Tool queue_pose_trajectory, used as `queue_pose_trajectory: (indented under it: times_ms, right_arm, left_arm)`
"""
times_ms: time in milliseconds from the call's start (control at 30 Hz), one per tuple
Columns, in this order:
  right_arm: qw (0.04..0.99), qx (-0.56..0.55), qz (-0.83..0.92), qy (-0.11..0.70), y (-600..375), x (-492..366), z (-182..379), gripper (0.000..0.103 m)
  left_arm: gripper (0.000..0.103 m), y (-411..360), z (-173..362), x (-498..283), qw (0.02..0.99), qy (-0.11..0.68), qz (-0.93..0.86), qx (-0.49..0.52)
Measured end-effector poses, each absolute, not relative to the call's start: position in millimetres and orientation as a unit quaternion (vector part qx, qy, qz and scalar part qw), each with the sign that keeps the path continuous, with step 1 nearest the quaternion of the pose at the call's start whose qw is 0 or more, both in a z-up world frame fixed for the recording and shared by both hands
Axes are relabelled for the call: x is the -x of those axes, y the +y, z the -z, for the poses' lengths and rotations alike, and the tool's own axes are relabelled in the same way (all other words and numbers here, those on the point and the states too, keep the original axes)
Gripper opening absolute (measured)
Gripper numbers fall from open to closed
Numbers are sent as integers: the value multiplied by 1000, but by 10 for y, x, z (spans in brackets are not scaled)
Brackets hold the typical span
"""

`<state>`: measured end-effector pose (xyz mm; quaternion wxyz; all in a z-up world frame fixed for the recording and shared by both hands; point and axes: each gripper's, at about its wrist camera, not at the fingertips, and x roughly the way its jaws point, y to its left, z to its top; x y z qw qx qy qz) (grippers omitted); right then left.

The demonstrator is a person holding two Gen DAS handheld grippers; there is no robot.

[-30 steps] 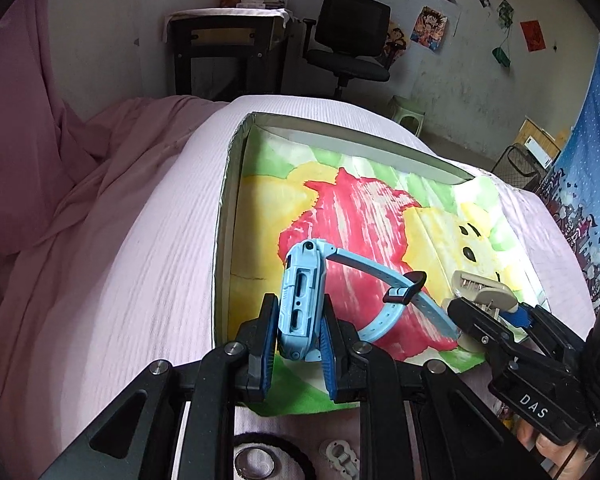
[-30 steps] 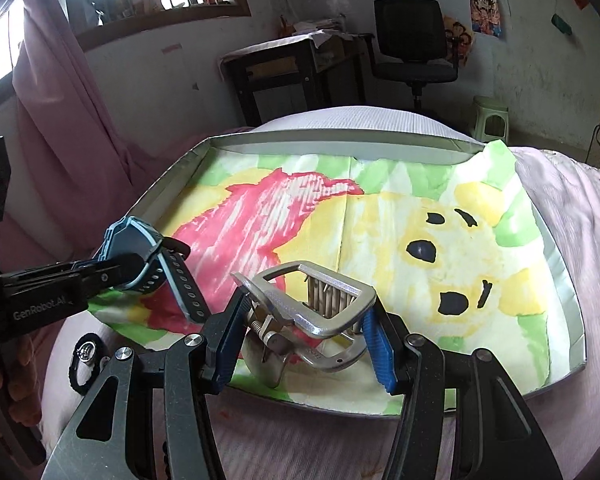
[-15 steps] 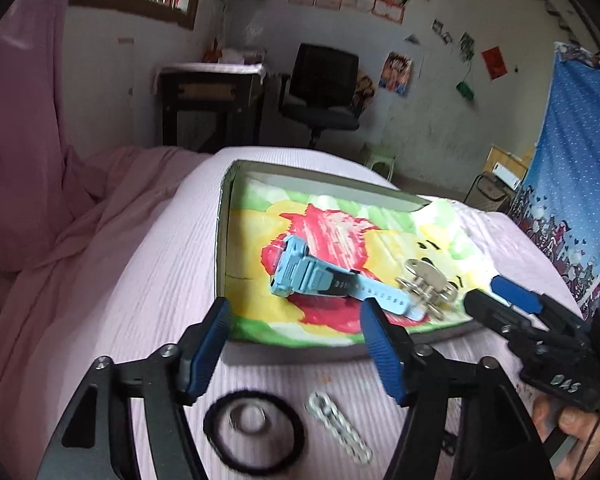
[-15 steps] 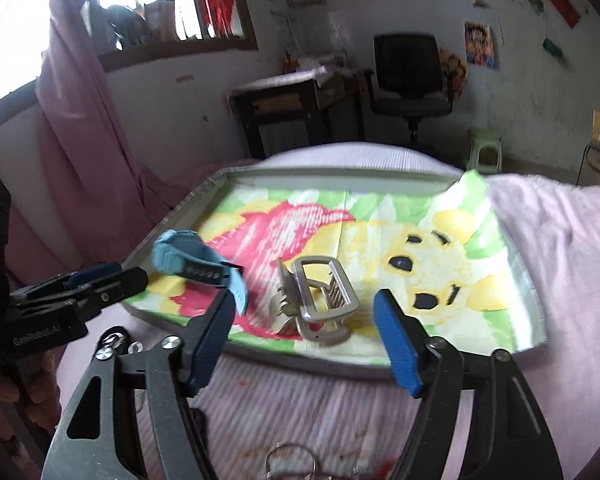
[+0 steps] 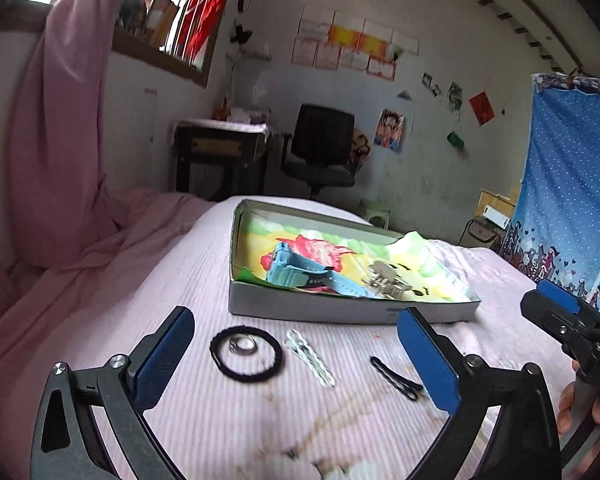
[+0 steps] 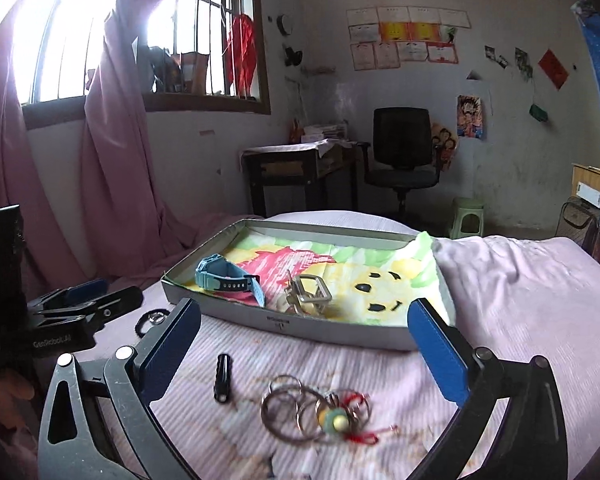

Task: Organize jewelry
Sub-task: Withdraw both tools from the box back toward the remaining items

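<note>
Left tool (image 5: 292,356): spread wide, holding nothing, touching nothing; it hovers low over the pink bed (image 5: 148,304)
Right tool (image 6: 304,344): also spread wide and empty; hovering over its own patch of bed
Box (image 5: 340,312): sits ahead of both tools on the bed; blue watch (image 5: 300,272) and silver claw clip (image 5: 384,280) lie inside on the bear-print lining, watch to the left, clip just beside it
Loose on the left: black hair tie (image 5: 246,354) ringing a small silver ring (image 5: 244,345); silver hair clip (image 5: 310,356) just right of it; black bobby pin (image 5: 394,372) further right, close to the right-hand finger
Loose on the right: bunch of key rings with a bead charm (image 6: 316,408) between the fingers; small black clip (image 6: 223,372) to its left
Key relation: hair tie and silver hair clip lie straight ahead between the left tool's fingers; the clip's long axis runs diagonally, near end angled right; key rings sit nearest the right tool
Likely next: each tool drops onto its nearest piece, I'd say
</note>
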<state>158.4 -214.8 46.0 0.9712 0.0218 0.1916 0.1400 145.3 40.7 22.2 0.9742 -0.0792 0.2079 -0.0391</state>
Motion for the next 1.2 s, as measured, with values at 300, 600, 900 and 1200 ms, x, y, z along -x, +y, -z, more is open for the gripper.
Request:
queue_pose_trajectory:
  times_ms: [300, 600, 900, 1200]
  right_arm:
    - [970, -21, -124, 210, -2322, -1304, -285, 102]
    - [956, 14, -145, 255, -2186, -1278, -60, 102]
    - [941, 28, -165, 294, -2038, -1374, 70, 102]
    - [931, 32, -185, 313, -1834, -1561, 43, 95]
  left_arm:
    - [103, 270, -97, -1106, 977, 199, 46, 54]
    - [103, 299, 58, -1091, 970, 234, 46, 40]
    - [103, 416, 130, -1214, 962, 269, 26, 36]
    - [103, 607, 197, -1435, 954, 298, -3, 20]
